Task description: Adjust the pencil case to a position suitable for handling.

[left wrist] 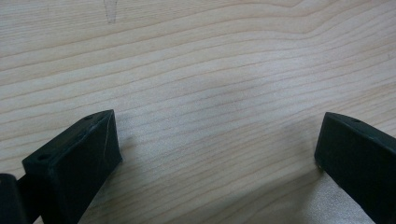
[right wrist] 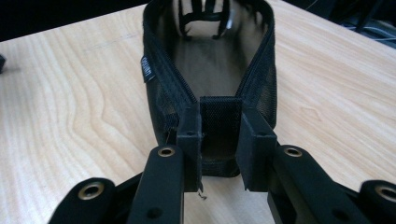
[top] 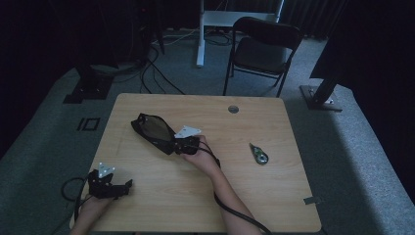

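Pale wood grain covers the one worktop [top: 205, 205], which carries everything. Beyond its far edge stands a single dark folding chair [top: 264, 49], its details lost in the dim room, with cables trailing on the carpet near it. One black mesh pouch [top: 154, 131] lies on the worktop left of centre, its zip open; in the right gripper view its far end is cut off by the frame. The right gripper [right wrist: 219, 140] has its fingers [right wrist: 189, 140] closed tight on the fabric tab at the pouch's near end. The left gripper [top: 128, 185] rests nearer the person than the pouch, well apart from it, fingers spread wide with bare wood between them. One small green-and-grey object [top: 258, 153], too small to identify, lies right of the pouch.
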`<action>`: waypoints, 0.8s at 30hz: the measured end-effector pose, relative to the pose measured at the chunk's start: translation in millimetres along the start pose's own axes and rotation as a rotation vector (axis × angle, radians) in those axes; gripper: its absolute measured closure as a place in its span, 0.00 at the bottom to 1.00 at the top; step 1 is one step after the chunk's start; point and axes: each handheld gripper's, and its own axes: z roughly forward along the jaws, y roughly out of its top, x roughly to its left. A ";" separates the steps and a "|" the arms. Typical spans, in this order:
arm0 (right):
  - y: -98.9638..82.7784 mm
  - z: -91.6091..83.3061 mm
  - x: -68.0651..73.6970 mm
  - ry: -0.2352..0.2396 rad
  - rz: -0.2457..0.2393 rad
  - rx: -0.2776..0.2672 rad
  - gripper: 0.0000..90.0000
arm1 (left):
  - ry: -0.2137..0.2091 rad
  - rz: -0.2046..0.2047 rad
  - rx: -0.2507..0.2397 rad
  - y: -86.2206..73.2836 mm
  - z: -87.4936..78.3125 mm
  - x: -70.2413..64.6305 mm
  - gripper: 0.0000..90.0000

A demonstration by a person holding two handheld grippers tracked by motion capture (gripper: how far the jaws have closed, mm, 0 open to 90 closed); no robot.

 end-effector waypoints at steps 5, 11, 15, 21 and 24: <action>-3.1 -4.5 1.3 -0.002 0.002 -0.012 0.81 | 0.000 0.000 0.000 0.0 0.0 0.0 0.00; -10.6 -13.3 -3.6 -0.023 0.001 -0.021 0.81 | 0.000 0.000 0.000 0.0 0.0 0.0 0.00; -16.5 -20.8 -8.1 -0.031 0.013 -0.022 0.81 | 0.000 0.000 0.000 0.0 0.0 0.0 0.00; -24.4 -31.5 -14.7 -0.051 0.035 -0.025 0.81 | 0.000 0.000 0.000 0.0 0.0 0.0 0.00; -28.9 -38.3 -18.2 -0.068 0.041 -0.023 0.81 | 0.000 0.000 0.000 0.0 0.0 0.0 0.00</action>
